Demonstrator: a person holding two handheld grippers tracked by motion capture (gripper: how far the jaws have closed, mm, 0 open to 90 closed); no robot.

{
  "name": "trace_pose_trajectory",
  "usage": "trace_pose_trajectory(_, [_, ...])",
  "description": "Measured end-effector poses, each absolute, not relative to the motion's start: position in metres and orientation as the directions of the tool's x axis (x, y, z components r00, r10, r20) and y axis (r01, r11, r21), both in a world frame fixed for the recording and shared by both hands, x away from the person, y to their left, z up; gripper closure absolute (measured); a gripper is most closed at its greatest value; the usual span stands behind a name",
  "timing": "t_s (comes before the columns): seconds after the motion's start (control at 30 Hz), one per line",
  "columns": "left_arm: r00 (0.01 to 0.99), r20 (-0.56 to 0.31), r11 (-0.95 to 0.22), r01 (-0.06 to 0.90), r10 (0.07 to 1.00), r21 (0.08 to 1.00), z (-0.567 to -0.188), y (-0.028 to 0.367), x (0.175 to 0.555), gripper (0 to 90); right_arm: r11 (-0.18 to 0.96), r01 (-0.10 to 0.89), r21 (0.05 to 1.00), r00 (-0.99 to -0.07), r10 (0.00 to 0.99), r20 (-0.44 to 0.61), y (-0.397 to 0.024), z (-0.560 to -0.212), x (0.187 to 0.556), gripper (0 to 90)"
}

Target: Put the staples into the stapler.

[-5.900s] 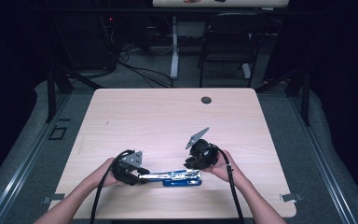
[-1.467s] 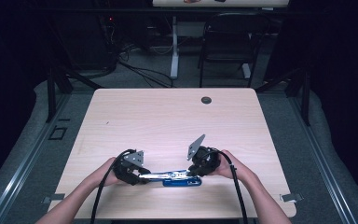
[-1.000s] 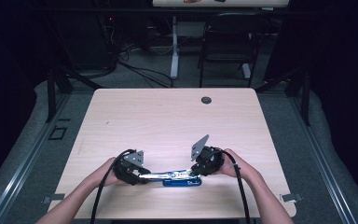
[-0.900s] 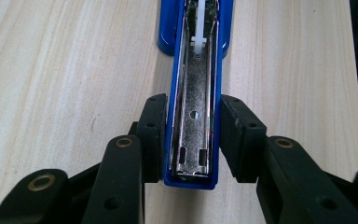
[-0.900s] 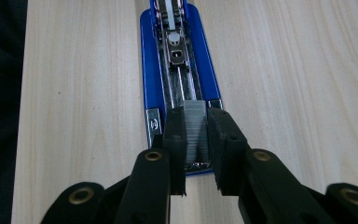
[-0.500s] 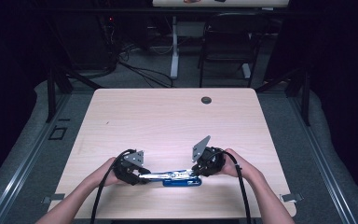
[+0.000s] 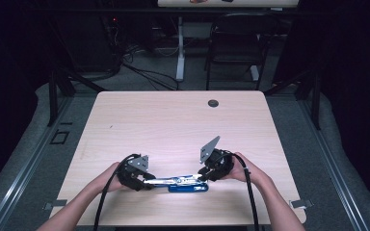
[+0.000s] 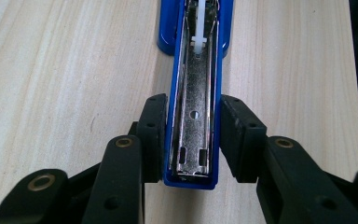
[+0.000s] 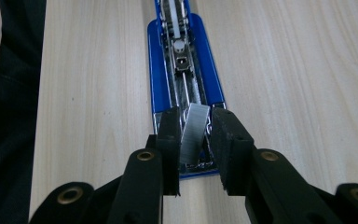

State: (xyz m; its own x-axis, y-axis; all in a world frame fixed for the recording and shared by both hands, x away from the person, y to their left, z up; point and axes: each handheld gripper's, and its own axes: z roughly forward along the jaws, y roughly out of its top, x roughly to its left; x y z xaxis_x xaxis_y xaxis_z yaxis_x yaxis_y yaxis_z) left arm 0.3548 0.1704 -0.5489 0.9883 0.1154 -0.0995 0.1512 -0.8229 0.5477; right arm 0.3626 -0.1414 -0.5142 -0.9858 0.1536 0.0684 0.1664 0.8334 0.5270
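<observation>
Stapler (image 7: pixel 180 183) lies open near table's (image 7: pixel 173 120) near edge, long axis running along that edge, claw at each end. Staple strip (image 9: pixel 192 133) sits tilted over channel at right end, not yet flat in it. Right claw (image 9: pixel 195 140) narrow, jaws just opening, strip between pads, left pad touching. Left claw (image 8: pixel 190 140) clamps stapler's other end. Right hand nearer strip.
</observation>
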Motion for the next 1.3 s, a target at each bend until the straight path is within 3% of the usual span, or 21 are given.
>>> trace_pose_trajectory(0.13, [0.988, -0.104, -0.821, 0.152, 0.113, 0.550, -0.549, 0.170, 0.355, 63.5, 0.817, 0.243, 0.522, -0.970, 0.218, 0.110, -0.136, -0.511, 0.367, 70.2])
trace_pose_trajectory(0.2, [0.988, -0.104, -0.821, 0.153, 0.114, 0.551, -0.549, 0.170, 0.355, 63.5, 0.838, 0.264, 0.477, -0.964, 0.241, 0.111, -0.128, -0.512, 0.367, 70.0])
trace_pose_trajectory(0.33, [0.988, -0.100, -0.823, 0.152, 0.116, 0.547, -0.549, 0.170, 0.355, 63.5, 0.872, 0.274, 0.407, -0.961, 0.257, 0.097, -0.115, -0.516, 0.363, 68.5])
trace_pose_trajectory(0.67, [0.988, -0.100, -0.823, 0.153, 0.117, 0.546, -0.549, 0.170, 0.355, 63.5, 0.884, 0.317, 0.344, -0.948, 0.302, 0.099, -0.107, -0.520, 0.364, 72.3])
trace_pose_trajectory(0.77, [0.988, -0.104, -0.821, 0.155, 0.117, 0.550, -0.549, 0.170, 0.355, 63.5, 0.879, 0.316, 0.357, -0.948, 0.305, 0.088, -0.107, -0.519, 0.362, 77.8])
trace_pose_trajectory(1.13, [0.988, -0.103, -0.824, 0.152, 0.114, 0.546, -0.549, 0.170, 0.355, 63.5, 0.849, 0.225, 0.477, -0.971, 0.234, 0.040, -0.110, -0.509, 0.359, 78.5])
trace_pose_trajectory(1.3, [0.988, -0.099, -0.820, 0.155, 0.120, 0.551, -0.549, 0.170, 0.354, 63.5, 0.849, 0.202, 0.488, -0.977, 0.207, 0.045, -0.113, -0.516, 0.362, 78.6])
